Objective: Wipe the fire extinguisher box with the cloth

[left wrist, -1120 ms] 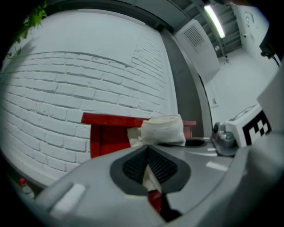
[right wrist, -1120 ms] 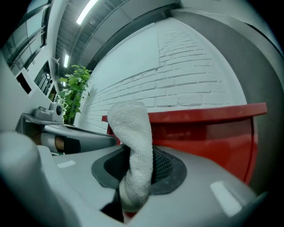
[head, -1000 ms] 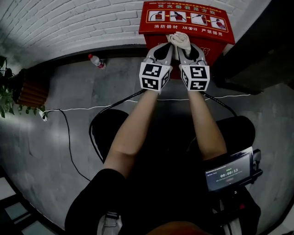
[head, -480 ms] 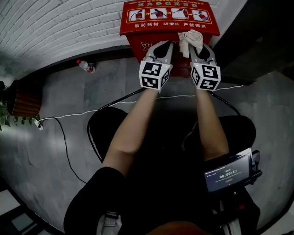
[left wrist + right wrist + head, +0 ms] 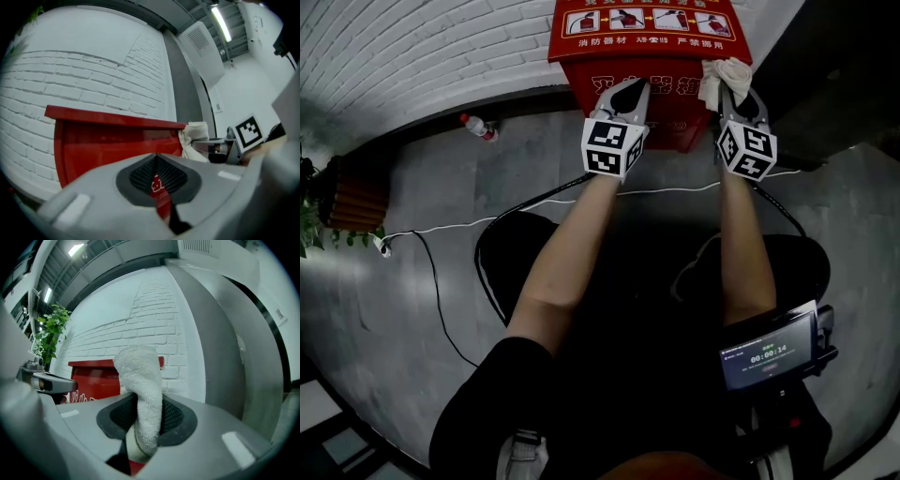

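The left hand-held gripper (image 5: 629,88), jaws together and empty, sits before the front of the red fire extinguisher box (image 5: 675,77) (white brick wall behind), while at the box's upper right corner the white cloth (image 5: 722,73) is pinched in the right hand-held gripper (image 5: 737,97).

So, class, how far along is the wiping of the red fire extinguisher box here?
Done: the cloth is gripped in the right gripper, between its fingers. In hand: the cloth is at the top right corner of the red box. Left: no wiped patch shows, so how much remains cannot be told; the left gripper, shut and empty, is by the front.
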A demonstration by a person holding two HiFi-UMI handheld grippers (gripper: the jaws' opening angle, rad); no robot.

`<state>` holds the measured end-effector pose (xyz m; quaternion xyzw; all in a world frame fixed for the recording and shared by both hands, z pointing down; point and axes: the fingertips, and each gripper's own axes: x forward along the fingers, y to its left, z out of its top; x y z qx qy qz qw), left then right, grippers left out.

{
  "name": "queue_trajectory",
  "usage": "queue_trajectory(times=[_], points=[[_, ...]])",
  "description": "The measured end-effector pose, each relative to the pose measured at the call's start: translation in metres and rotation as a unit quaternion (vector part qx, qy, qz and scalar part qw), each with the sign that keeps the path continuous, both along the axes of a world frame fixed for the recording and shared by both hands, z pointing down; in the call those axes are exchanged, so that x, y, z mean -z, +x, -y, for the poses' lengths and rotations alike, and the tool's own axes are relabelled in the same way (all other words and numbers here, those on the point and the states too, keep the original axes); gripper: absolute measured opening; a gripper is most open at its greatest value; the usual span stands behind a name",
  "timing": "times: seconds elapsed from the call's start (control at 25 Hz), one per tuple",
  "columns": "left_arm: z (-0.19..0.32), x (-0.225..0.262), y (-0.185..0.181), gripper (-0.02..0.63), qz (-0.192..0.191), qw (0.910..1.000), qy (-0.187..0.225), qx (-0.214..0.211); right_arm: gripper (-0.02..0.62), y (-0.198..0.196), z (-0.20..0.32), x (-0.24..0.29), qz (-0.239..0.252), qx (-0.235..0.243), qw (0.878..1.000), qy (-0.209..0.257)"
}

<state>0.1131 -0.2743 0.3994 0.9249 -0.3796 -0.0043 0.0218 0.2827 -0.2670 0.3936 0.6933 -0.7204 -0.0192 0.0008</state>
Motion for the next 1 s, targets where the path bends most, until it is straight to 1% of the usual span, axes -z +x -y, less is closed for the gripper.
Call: queue_trajectory(times=[0.16,0.24,0.28,0.36,0.44,0.56,0.64,0.72,0.84,0.92,1.0], points=[[-0.003,-0.002,-0.012,0.002,0.01,0.9999,0.003,0.005,0.109,0.02,-0.004,-0.004,0.013,-0.029,0.999,-0.001],[-0.005,0.001,-0.019,0.002,0.012,0.9999,0.007,0.008,0.106,0.026,-0.008,-0.005,0.019,-0.037,0.999,0.008],[-0.007,0.002,-0.023,0.002,0.01,0.9999,0.008,0.008,0.104,0.025,-0.01,-0.003,0.024,-0.033,0.999,0.02],[-0.009,0.002,-0.034,0.002,-0.007,0.9999,-0.004,0.011,0.101,0.011,-0.017,0.006,0.03,-0.006,0.998,0.053],[-0.007,-0.003,-0.047,0.002,-0.017,0.9995,-0.019,0.02,0.101,-0.014,-0.023,0.012,0.032,0.032,0.996,0.075],[0.003,-0.005,-0.072,0.002,-0.01,0.9987,-0.013,0.047,0.101,-0.06,-0.026,0.018,0.042,0.088,0.991,0.092],[0.007,-0.006,-0.091,0.002,-0.029,0.997,-0.016,0.07,0.101,-0.096,-0.028,0.016,0.055,0.125,0.986,0.097],[0.007,-0.015,-0.107,0.002,-0.043,0.9949,-0.023,0.088,0.101,-0.142,-0.03,0.003,0.048,0.176,0.979,0.087],[0.002,-0.041,-0.127,0.002,-0.031,0.9943,-0.026,0.098,0.101,-0.212,-0.033,-0.028,0.013,0.255,0.965,0.059],[0.002,-0.054,-0.139,0.002,-0.03,0.9939,-0.027,0.103,0.101,-0.243,-0.033,-0.046,0.003,0.285,0.957,0.046],[0.001,-0.057,-0.151,0.002,-0.039,0.9932,-0.027,0.107,0.101,-0.263,-0.031,-0.059,0.004,0.301,0.953,0.035]])
